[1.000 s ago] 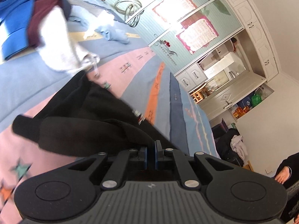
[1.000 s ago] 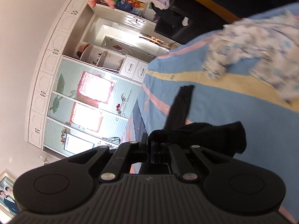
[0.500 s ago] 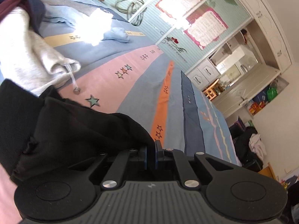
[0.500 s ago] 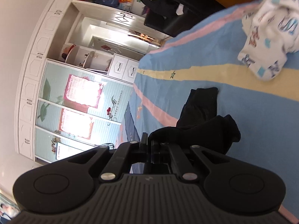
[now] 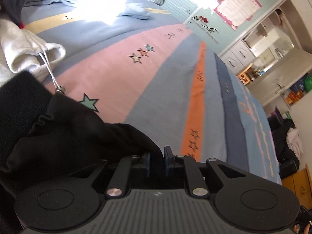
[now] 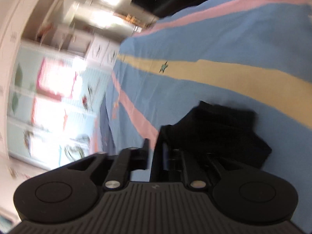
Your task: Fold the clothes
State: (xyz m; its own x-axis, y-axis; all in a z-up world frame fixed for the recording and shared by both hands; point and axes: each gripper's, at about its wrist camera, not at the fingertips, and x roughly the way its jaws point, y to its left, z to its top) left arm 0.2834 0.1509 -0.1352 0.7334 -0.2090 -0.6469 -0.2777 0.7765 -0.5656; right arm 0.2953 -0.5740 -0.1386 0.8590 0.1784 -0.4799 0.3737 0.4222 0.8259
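Observation:
A black garment (image 5: 58, 136) lies bunched on the striped bedspread (image 5: 156, 74) at the lower left of the left wrist view. One corner runs up between the fingers of my left gripper (image 5: 157, 156), whose jaws are opening with the cloth loose in a narrow gap. In the blurred right wrist view, the black garment (image 6: 218, 128) rests folded over on the blue bedspread (image 6: 214, 39). My right gripper (image 6: 156, 150) is opening too. Cloth hangs against its right finger and bedding shows through the gap.
A pale grey sweatshirt (image 5: 23, 50) with a drawstring lies beside the black garment at the left. A light blue garment (image 5: 134, 11) sits farther back. A wardrobe with posters (image 5: 234, 9) stands past the bed, and a dark pile of clothes (image 5: 286, 136) at the right.
Both grippers have sunk toward the bed and swept across it with the black garment. Their jaws, shut on the cloth before, now stand apart. The patterned white garment has left the right view.

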